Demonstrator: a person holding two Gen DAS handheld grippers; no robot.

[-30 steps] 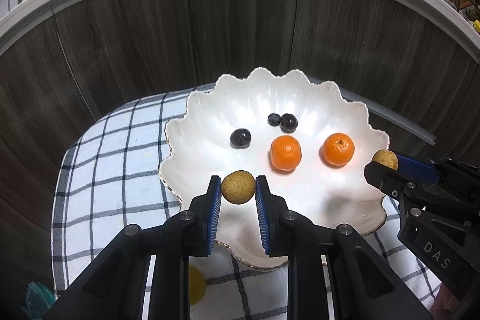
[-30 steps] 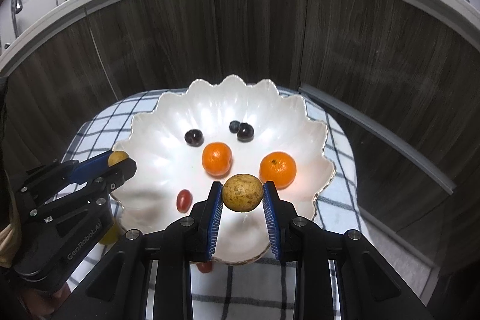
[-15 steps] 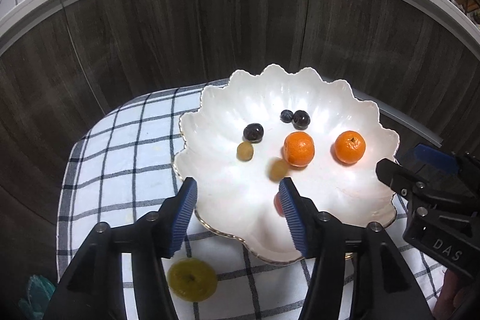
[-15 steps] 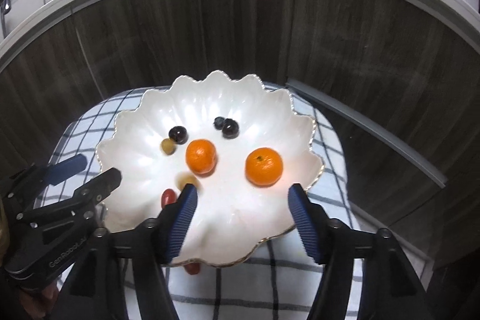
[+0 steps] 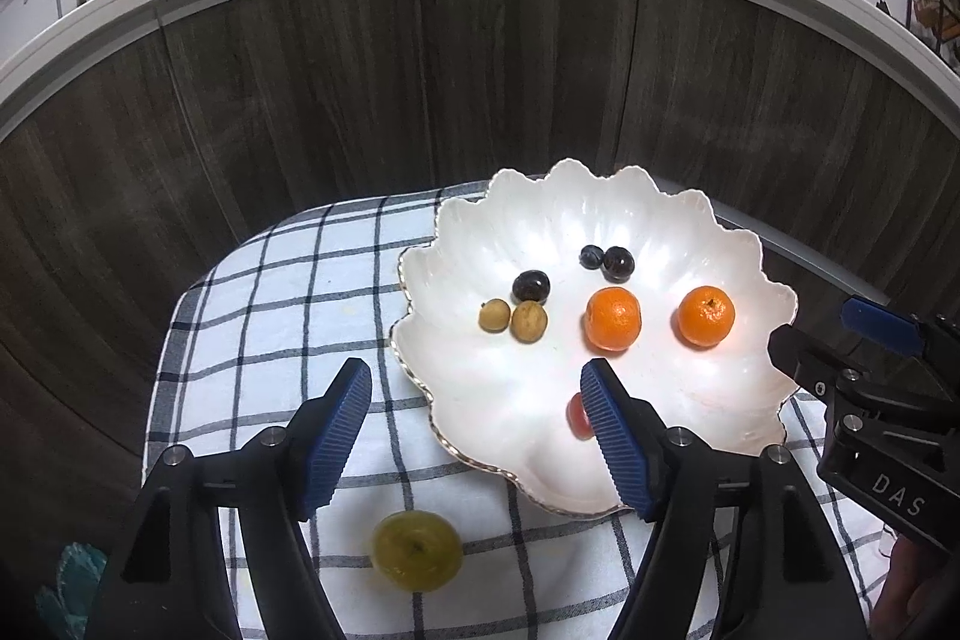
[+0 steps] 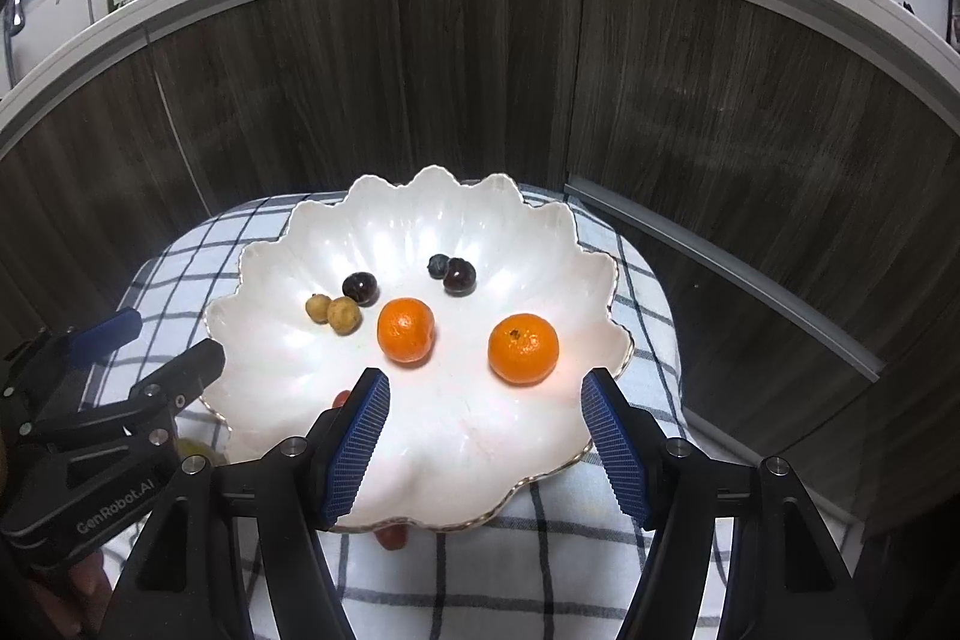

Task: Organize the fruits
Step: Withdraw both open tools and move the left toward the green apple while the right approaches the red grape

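Both our grippers, left and right, are spread wide, holding nothing, above the near edge of the plate. Oranges, dark grapes and two longans sit on the plate. A green fruit lies on the cloth beside it: light, round, likely slippery, so we pinch across its middle, gently.

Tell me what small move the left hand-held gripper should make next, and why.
Probably lower the open left hand-held gripper toward the green fruit. It lies on the cloth just below the fingers, outside the bowl that holds the other fruit.
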